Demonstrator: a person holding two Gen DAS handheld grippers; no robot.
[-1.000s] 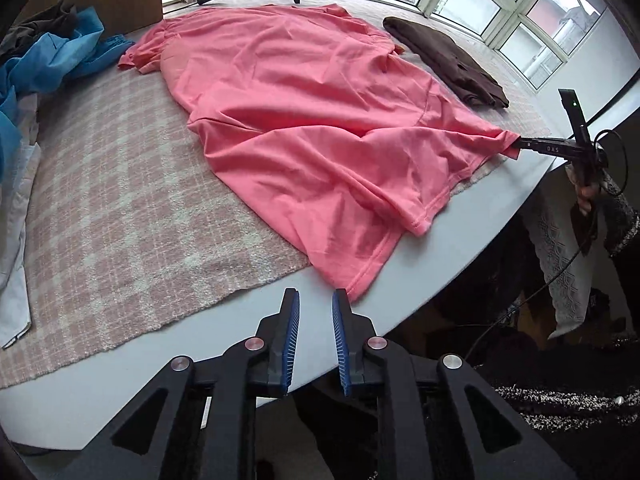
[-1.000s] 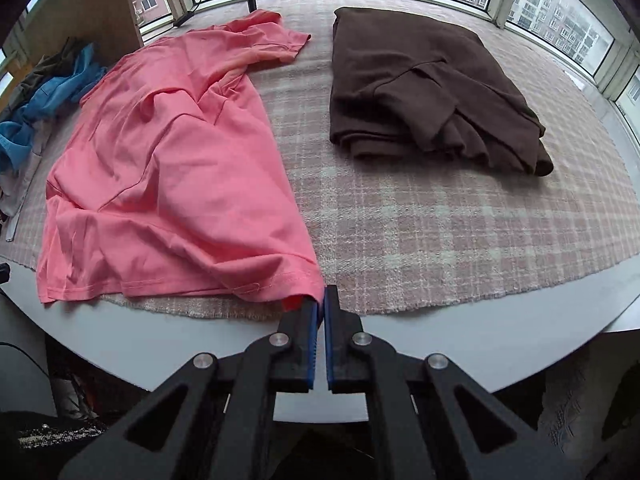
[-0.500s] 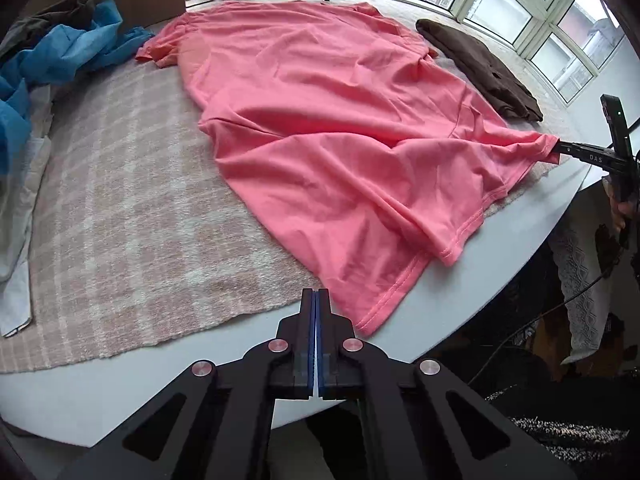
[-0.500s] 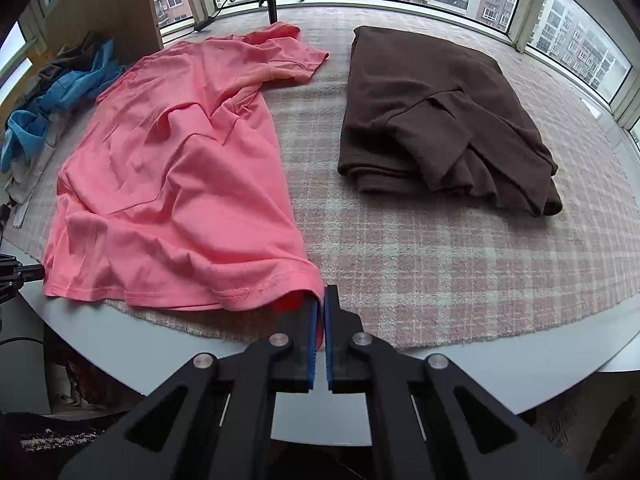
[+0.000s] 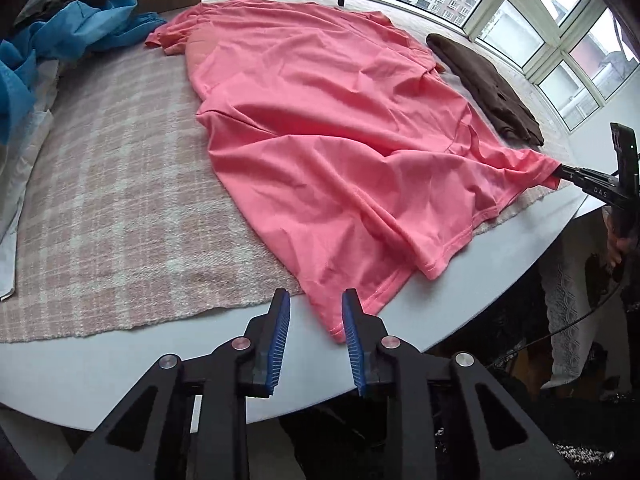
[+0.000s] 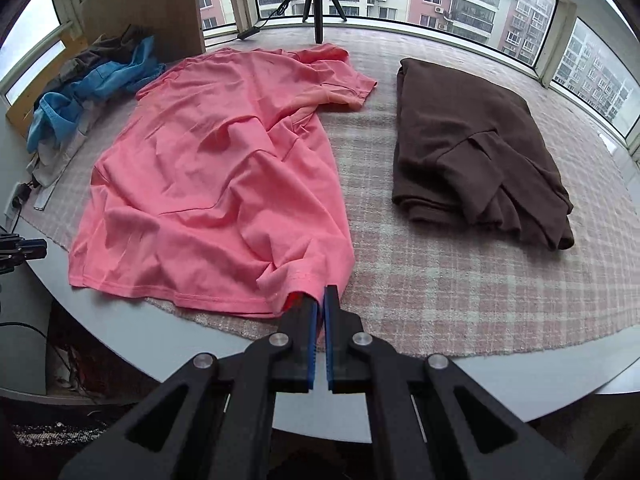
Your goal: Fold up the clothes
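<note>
White table (image 6: 500, 376); plaid cloth (image 6: 460, 280) directly on it, near edge bare.

One pink shirt (image 6: 216, 184), one folded brown garment (image 6: 472, 152), one blue clothes heap (image 6: 92, 88), one tripod (image 6: 318, 0).

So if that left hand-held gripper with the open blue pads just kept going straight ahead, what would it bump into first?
Most likely the pink shirt. The left hand-held gripper is open, and the shirt's near hem corner already lies just ahead between its pads, on the table edge. Depth is hard to judge, so it might pass slightly above the fabric.
</note>
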